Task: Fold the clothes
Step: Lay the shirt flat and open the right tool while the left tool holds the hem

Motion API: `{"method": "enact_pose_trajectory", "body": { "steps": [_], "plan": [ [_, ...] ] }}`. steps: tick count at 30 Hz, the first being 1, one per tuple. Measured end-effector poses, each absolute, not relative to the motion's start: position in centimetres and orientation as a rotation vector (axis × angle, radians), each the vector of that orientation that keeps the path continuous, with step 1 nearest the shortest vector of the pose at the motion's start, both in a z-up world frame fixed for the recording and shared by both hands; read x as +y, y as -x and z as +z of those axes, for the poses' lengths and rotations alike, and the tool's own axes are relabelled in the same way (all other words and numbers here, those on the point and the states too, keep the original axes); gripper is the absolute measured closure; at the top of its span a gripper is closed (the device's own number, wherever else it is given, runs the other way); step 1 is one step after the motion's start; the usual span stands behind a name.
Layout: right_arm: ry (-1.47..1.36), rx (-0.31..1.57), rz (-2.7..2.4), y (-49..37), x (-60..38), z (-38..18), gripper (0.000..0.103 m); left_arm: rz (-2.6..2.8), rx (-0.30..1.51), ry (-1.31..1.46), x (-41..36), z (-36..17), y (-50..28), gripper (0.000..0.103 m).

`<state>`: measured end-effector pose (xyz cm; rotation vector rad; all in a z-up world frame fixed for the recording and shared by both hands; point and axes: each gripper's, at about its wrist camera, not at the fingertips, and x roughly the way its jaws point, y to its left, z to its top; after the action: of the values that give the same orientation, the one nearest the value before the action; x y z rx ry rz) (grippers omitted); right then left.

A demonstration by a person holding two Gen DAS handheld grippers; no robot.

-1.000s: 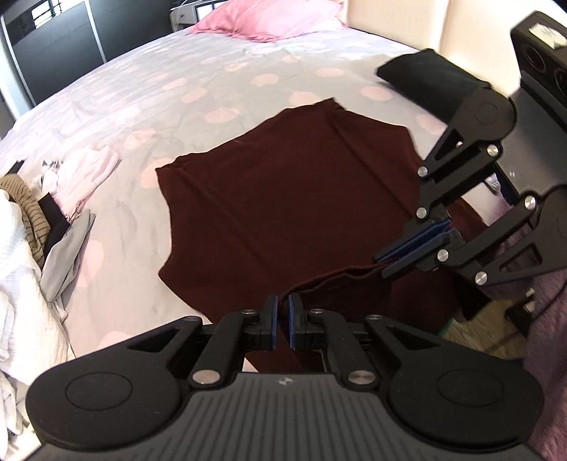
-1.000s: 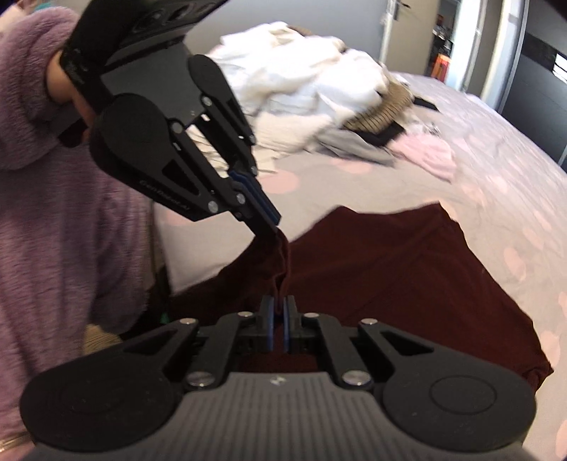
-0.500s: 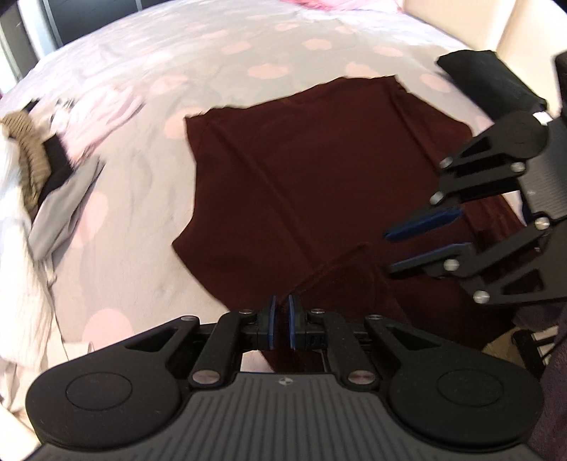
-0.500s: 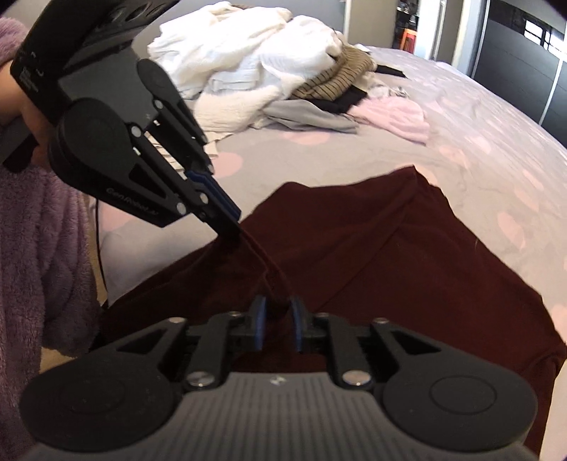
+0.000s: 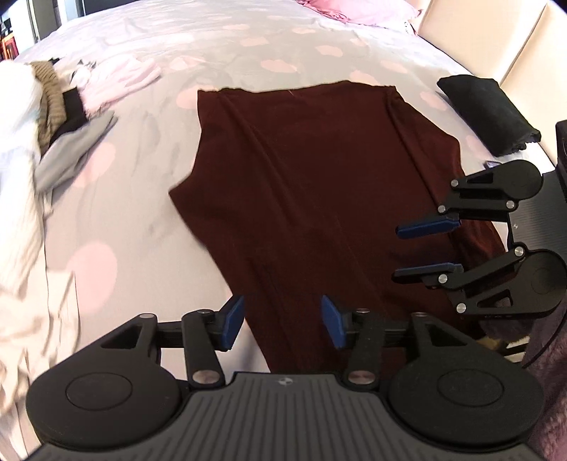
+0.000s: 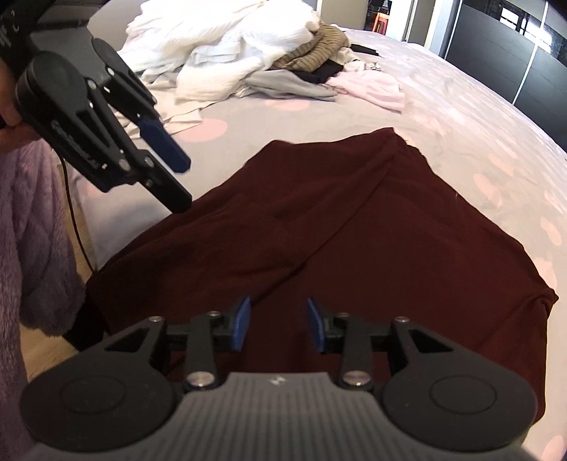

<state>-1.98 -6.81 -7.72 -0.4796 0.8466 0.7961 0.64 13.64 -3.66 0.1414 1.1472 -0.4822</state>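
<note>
Both grippers have let go of the maroon garment (image 5: pixel 319 184); left gripper (image 5: pixel 282 322) and right gripper (image 6: pixel 278 324) hang above it, jaws opening, empty. No readable writing.

A home bedroom: a wide bed (image 5: pixel 319 53) under a grey cover printed with pale pink spots fills both views, with a pink pillow (image 5: pixel 358 10) at its head beside a cream padded headboard (image 5: pixel 496 42). Unsorted laundry (image 6: pixel 248 46) (white, tan, grey and pink pieces) is heaped at one side, a maroon garment (image 6: pixel 336 230) lies spread flat, and dark sliding wardrobe doors (image 6: pixel 514 53) line the far wall.
</note>
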Motion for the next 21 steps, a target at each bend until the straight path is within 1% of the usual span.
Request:
{"method": "enact_pose_trajectory", "body": {
  "steps": [4, 5, 7, 12, 14, 17, 20, 21],
  "plan": [
    [0.515, 0.803, 0.749, 3.9, -6.6, -7.3, 0.061, -0.504, 1.236, -0.118, 14.2, -4.4, 1.3, 0.055],
    [0.514, 0.794, 0.735, 4.2, -6.7, -7.2, 0.057, -0.508, 1.259, -0.118, 14.2, -4.7, 1.6, 0.055],
    [0.47, 0.812, 0.747, 4.6, -6.8, -7.1, 0.056, -0.498, 1.299, -0.126, 14.3, -5.4, 2.2, 0.055],
    [0.42, 0.846, 0.785, 5.7, -6.4, -7.1, 0.056, -0.449, 1.388, -0.071, 14.8, -7.4, 2.5, 0.061],
    [0.416, 0.857, 0.798, 6.1, -6.2, -7.2, 0.056, -0.421, 1.417, -0.065, 15.0, -8.3, 2.2, 0.062],
    [0.411, 0.86, 0.806, 6.3, -6.1, -7.3, 0.055, -0.402, 1.43, -0.048, 15.1, -9.0, 1.7, 0.064],
    [0.398, 0.852, 0.794, 6.3, -6.4, -7.2, 0.054, -0.417, 1.425, -0.058, 14.7, -8.9, 1.5, 0.071],
    [0.392, 0.851, 0.788, 6.2, -6.5, -7.1, 0.053, -0.428, 1.421, -0.062, 14.5, -8.7, 1.5, 0.08]
  ]
}}
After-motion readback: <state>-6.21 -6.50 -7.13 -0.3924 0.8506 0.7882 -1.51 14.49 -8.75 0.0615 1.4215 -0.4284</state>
